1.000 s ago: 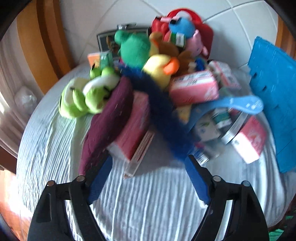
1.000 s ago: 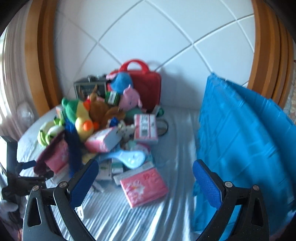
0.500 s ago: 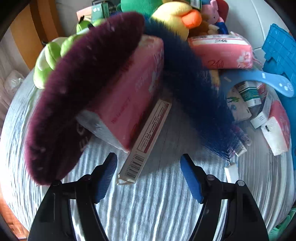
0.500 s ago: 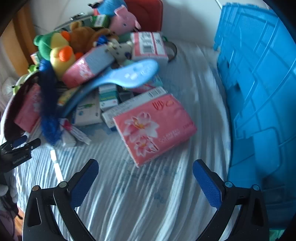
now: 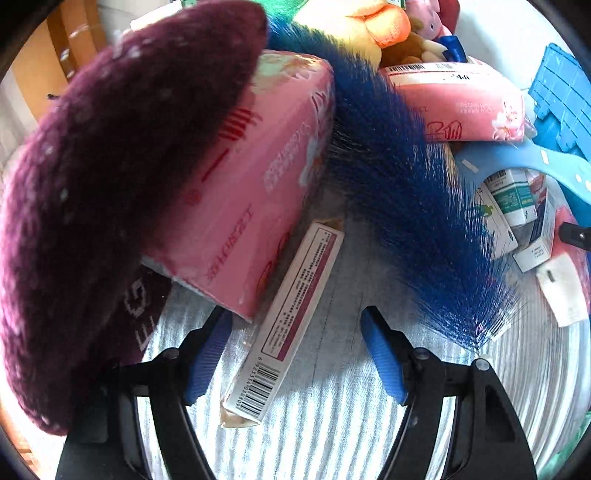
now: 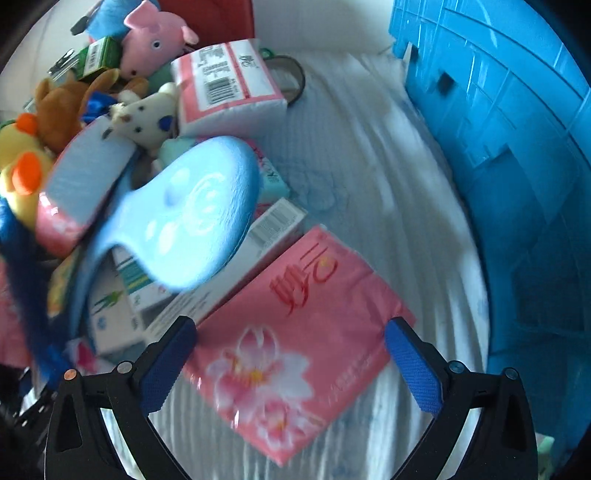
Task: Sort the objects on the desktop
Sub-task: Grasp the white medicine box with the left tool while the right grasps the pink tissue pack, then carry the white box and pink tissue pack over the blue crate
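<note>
My left gripper (image 5: 295,350) is open, its jaws on either side of a long white and magenta box (image 5: 288,317) lying on the white cloth. A pink tissue pack (image 5: 251,192) leans just beyond it under a dark purple furry item (image 5: 110,177), with a blue furry brush (image 5: 406,192) to the right. My right gripper (image 6: 291,365) is open, its jaws straddling a flat pink flowered tissue pack (image 6: 295,332) on the cloth. A light blue plastic handle (image 6: 192,214) lies just behind that pack.
A blue plastic crate (image 6: 517,147) stands along the right side. A heap of plush toys (image 6: 140,74), small boxes (image 6: 118,310) and another tissue pack (image 6: 225,77) fills the far left. A red case (image 6: 207,14) stands at the back.
Both grippers have moved forward and down toward the pile. The left jaws now flank the long box and the right jaws now flank the flat pink pack.
</note>
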A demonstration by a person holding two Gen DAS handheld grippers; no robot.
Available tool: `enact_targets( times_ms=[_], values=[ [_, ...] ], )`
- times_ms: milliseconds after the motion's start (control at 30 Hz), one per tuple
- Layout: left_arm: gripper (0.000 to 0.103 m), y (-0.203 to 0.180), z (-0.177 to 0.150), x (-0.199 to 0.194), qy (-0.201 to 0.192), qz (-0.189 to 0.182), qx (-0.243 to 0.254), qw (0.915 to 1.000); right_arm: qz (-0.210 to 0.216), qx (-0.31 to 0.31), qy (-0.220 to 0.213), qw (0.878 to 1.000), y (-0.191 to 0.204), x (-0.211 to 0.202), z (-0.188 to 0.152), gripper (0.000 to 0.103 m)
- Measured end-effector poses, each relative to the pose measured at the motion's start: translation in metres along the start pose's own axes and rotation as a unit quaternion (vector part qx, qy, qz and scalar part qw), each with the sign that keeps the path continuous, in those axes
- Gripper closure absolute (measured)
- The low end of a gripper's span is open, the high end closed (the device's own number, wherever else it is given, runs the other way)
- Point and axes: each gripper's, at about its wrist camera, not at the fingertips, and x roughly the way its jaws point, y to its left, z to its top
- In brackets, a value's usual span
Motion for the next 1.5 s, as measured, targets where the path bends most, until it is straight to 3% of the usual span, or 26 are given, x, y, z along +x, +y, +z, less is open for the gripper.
enact_targets(
  times_ms=[167, 333, 433, 667, 867, 900, 967, 1000, 1100, 1267, 1433, 1500],
  values=[
    [0.034, 0.002, -0.009, -0.006, 0.006, 0.0, -0.002, 1.0, 0.008, -0.044, 0.019, 0.999, -0.001, -0.005, -0.02, 0.0],
    [0.065, 0.002, -0.026, -0.019, 0.006, -0.012, -0.01, 0.9999, 0.061, -0.061, 0.074, 0.994, -0.017, -0.001, -0.062, 0.007],
    [0.065, 0.001, -0.038, -0.026, 0.011, -0.03, -0.005, 0.9995, 0.058, -0.075, 0.078, 0.992, -0.024, 0.0, -0.083, 0.007],
    [0.065, -0.009, -0.03, -0.041, -0.014, -0.029, 0.015, 0.9994, 0.077, -0.066, 0.031, 0.994, -0.034, -0.022, -0.068, 0.0],
    [0.065, -0.009, -0.019, -0.019, 0.023, -0.006, 0.003, 0.9997, 0.073, -0.062, 0.032, 0.995, -0.028, -0.014, -0.05, 0.0],
    [0.066, -0.008, -0.02, -0.02, 0.02, -0.008, -0.002, 0.9998, 0.071, -0.062, 0.033, 0.995, -0.028, -0.013, -0.049, 0.0],
    [0.078, -0.008, -0.024, -0.019, 0.02, -0.001, -0.006, 0.9998, 0.065, -0.065, 0.036, 0.995, -0.026, -0.01, -0.047, 0.001],
    [0.083, -0.007, -0.026, -0.02, 0.021, -0.006, -0.012, 0.9997, 0.064, -0.067, 0.037, 0.995, -0.025, -0.009, -0.047, 0.006],
    [0.084, -0.006, -0.036, -0.022, 0.021, -0.011, -0.023, 0.9995, 0.061, -0.078, 0.032, 0.995, -0.021, -0.014, -0.051, 0.019],
    [0.084, -0.01, -0.056, -0.046, -0.004, -0.02, -0.018, 0.9996, 0.076, -0.086, 0.015, 0.993, -0.019, -0.036, -0.066, 0.02],
    [0.084, -0.023, -0.074, -0.086, -0.046, -0.03, -0.007, 0.9984, 0.097, -0.097, -0.032, 0.99, -0.016, -0.082, -0.074, 0.02],
    [0.084, -0.036, -0.034, -0.096, -0.071, -0.038, -0.002, 0.9968, 0.107, -0.104, -0.059, 0.987, -0.013, -0.1, -0.064, 0.02]
  ],
)
